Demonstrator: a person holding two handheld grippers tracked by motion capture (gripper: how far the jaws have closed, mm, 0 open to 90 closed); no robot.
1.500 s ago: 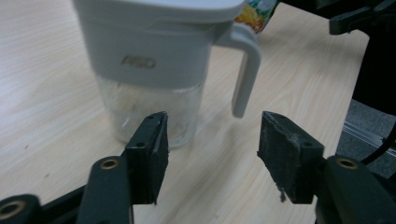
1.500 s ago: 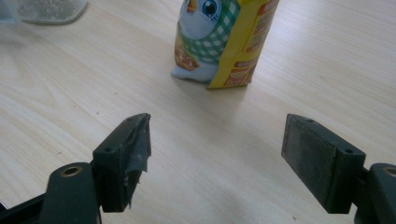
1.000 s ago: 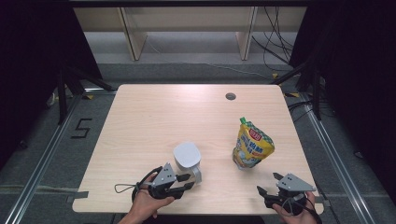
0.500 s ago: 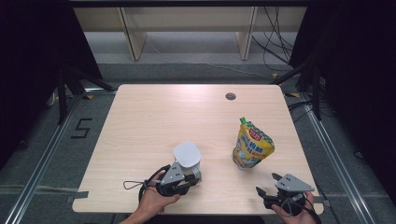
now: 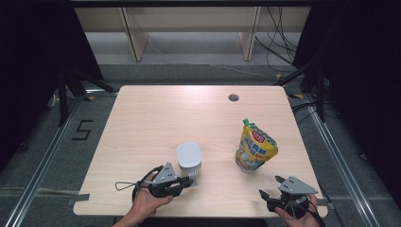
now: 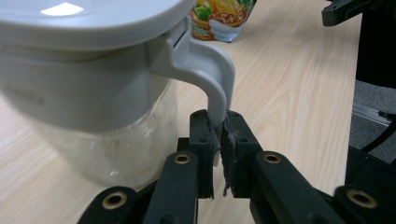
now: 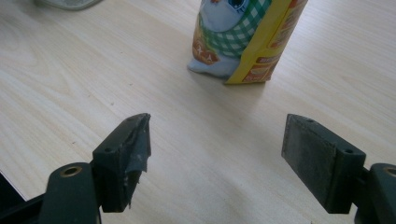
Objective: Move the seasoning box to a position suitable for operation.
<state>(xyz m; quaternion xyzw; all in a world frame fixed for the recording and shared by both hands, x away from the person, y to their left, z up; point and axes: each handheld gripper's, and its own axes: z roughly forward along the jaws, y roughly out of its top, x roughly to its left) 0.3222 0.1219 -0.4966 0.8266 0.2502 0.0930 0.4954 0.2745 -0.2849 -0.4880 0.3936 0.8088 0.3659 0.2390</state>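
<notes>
A wooden table (image 5: 156,118). At its six o'clock edge stands a lidded grey jug (image 5: 189,158). The left gripper (image 5: 185,178), whose jaws have just been closing, now clamps the jug's handle (image 6: 215,88), so lifting looks possible. A second ago it sat short of the handle. At four o'clock, the right gripper (image 5: 269,188) rests, jaws apart, below the snack pouch (image 5: 255,146).

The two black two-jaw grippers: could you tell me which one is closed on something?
The left gripper: it pinches the white plastic jug's handle. The right gripper stands open.
</notes>
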